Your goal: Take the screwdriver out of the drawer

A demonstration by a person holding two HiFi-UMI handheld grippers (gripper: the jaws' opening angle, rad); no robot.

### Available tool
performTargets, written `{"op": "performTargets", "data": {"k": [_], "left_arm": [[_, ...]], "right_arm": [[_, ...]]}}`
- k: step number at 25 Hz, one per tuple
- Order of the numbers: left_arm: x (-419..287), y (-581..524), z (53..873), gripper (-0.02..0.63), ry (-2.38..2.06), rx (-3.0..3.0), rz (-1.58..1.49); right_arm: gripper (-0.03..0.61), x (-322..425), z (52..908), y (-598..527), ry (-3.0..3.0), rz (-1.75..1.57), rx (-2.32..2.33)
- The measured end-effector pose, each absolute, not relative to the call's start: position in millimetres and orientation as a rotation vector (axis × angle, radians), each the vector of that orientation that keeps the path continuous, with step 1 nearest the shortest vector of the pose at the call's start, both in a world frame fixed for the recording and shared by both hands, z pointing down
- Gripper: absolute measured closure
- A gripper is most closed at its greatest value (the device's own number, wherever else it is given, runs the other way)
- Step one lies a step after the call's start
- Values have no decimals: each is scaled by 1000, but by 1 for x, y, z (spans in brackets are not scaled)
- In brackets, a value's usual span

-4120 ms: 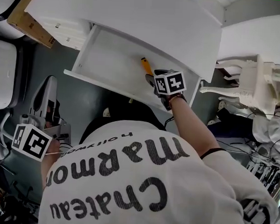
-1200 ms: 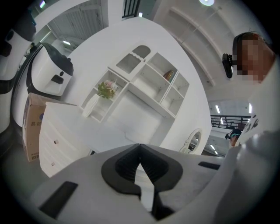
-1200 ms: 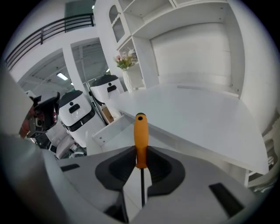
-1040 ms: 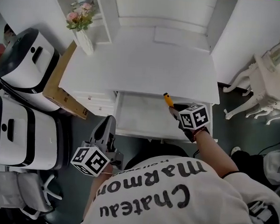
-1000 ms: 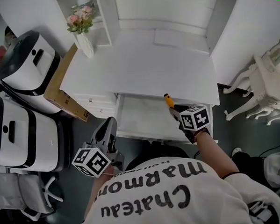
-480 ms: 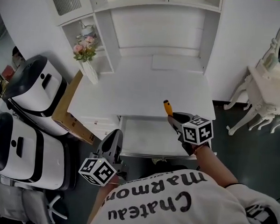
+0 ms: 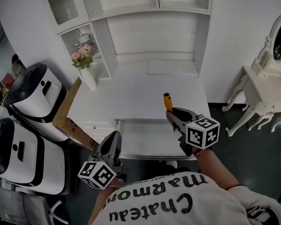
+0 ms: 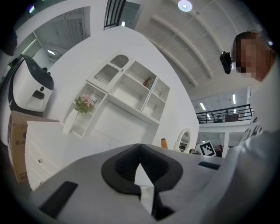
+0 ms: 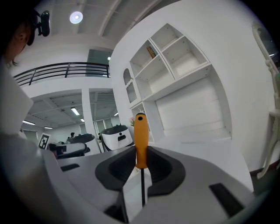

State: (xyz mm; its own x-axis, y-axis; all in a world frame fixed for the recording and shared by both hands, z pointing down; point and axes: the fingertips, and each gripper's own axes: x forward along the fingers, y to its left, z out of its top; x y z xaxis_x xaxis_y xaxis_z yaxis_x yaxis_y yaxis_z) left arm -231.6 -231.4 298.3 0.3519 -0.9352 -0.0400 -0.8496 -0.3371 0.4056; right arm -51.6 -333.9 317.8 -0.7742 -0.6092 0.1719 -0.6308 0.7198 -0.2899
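Orange-handled screwdriver (image 7: pixel 168 102) clamped in right gripper (image 7: pixel 172 114), held clear above open white drawer (image 7: pixel 144 139); removal looks done, only putting it down left. Left gripper (image 7: pixel 113 137) closed, empty.

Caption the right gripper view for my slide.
Right gripper shut on the orange-handled screwdriver, handle poking past its jaws, white desk and shelves beyond.

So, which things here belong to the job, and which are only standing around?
Job: screwdriver; right tool, gripping it; open drawer.

Standing around: left tool, shut and empty; flower vase; cardboard box; dressing table.
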Motion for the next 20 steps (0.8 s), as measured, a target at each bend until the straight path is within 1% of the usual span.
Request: {"op": "performTargets", "data": {"k": [8, 20], "left_arm": [[-213, -226, 290, 591, -1630, 2290, -412], [-176, -242, 302, 591, -1715, 2171, -398]], "right_arm": [[489, -37, 296, -328, -2955, 502, 986], [489, -1, 301, -357, -2940, 563, 887]]}}
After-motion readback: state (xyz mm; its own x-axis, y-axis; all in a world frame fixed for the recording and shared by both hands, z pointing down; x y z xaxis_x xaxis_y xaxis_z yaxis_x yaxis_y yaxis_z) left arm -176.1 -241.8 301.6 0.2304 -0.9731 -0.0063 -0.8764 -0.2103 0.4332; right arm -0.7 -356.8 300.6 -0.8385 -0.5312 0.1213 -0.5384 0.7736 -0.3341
